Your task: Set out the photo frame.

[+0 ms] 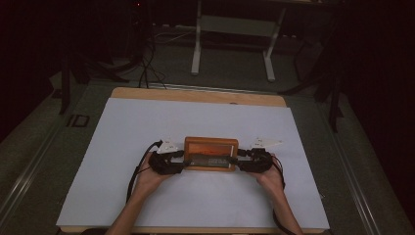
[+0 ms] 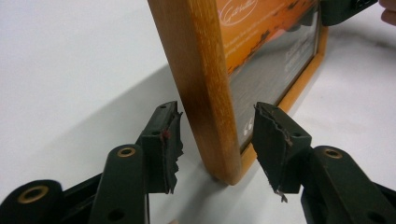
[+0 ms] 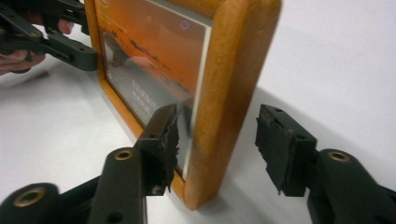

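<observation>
A wooden picture frame point(image 1: 211, 153) with an orange sunset print stands upright near the front middle of the white sheet point(image 1: 195, 117). My left gripper point(image 1: 185, 163) is at the frame's left end. In the left gripper view the frame's side rail point(image 2: 205, 93) stands between the open jaws of that gripper point(image 2: 217, 140), with a gap at each pad. My right gripper point(image 1: 234, 160) is at the frame's right end. In the right gripper view its own jaws point(image 3: 217, 144) straddle the other side rail point(image 3: 229, 93): the left pad is close to the glass, the right pad stands clearly off the wood.
The white sheet covers a wooden table whose far edge point(image 1: 195, 95) shows. Beyond it are a white stand's legs point(image 1: 232, 29) and cables point(image 1: 147, 68) on the dark floor. The person's forearms point(image 1: 142, 196) come in from the bottom.
</observation>
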`<control>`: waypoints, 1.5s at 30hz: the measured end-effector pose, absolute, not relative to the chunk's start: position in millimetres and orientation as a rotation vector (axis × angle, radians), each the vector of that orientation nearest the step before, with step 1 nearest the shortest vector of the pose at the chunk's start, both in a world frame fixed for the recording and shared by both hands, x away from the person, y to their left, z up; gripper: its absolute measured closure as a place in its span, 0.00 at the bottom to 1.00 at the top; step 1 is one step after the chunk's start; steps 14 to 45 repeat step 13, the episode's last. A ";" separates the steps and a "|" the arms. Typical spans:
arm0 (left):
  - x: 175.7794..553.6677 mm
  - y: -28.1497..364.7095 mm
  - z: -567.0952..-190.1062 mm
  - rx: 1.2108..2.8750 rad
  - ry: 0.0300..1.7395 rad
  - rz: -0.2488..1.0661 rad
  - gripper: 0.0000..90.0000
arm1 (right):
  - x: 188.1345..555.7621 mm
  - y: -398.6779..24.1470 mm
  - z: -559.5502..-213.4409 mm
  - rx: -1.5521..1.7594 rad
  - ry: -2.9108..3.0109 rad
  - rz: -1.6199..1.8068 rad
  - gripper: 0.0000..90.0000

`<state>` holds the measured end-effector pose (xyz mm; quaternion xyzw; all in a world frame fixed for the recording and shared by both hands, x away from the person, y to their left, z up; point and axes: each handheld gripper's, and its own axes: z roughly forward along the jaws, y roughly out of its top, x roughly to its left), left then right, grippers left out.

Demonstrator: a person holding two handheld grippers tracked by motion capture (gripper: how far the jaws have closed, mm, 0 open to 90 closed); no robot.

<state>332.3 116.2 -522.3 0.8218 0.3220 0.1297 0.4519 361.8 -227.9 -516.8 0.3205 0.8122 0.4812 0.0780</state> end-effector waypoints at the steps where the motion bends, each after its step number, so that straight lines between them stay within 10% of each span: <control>1: 331.4 117.2 -521.5 2.028 0.796 0.320 0.55 | 361.1 -229.5 -515.4 0.955 2.429 1.440 0.51; 45: 326.2 145.2 -508.2 1.993 0.869 0.331 0.45 | 355.3 -254.3 -501.0 0.941 2.424 1.419 0.46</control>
